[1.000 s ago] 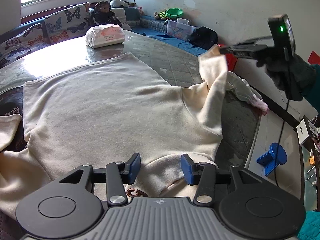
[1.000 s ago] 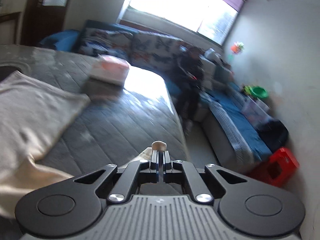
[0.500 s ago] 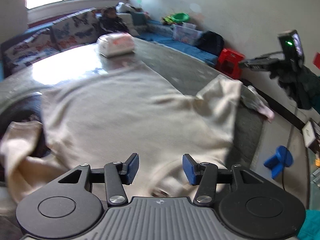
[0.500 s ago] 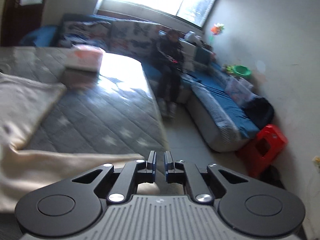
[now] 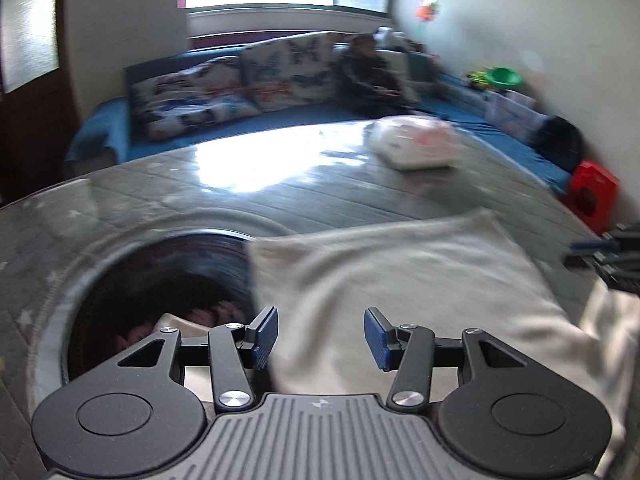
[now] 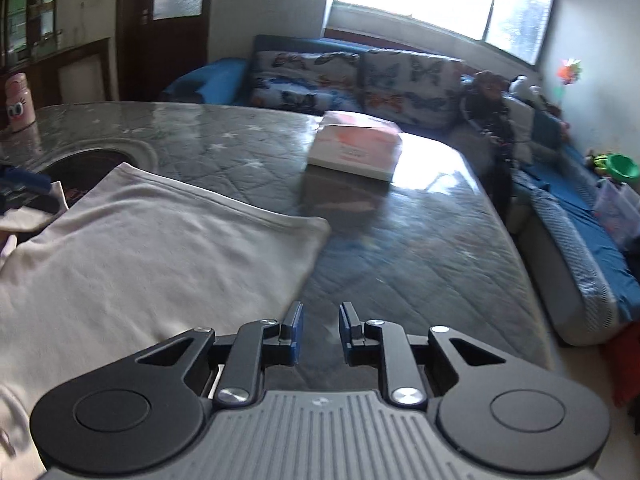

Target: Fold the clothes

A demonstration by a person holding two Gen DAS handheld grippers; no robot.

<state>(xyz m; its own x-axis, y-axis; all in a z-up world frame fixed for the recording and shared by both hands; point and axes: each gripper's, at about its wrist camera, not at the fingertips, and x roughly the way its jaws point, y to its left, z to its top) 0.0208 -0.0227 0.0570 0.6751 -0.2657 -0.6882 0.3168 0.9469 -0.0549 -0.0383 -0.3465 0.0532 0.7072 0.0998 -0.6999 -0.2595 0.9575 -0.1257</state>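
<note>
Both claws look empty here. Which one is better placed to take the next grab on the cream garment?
Probably left. The left claw is open wide with the cream garment right between and beneath its fingers. The right claw, open narrower, sits past the garment's edge over bare table.

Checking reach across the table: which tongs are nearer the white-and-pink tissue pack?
Right, judging loosely. The right tongs sit beside the cream garment's right edge, the tissue pack straight ahead. The left tongs hover by the round dark recess, farther.
</note>
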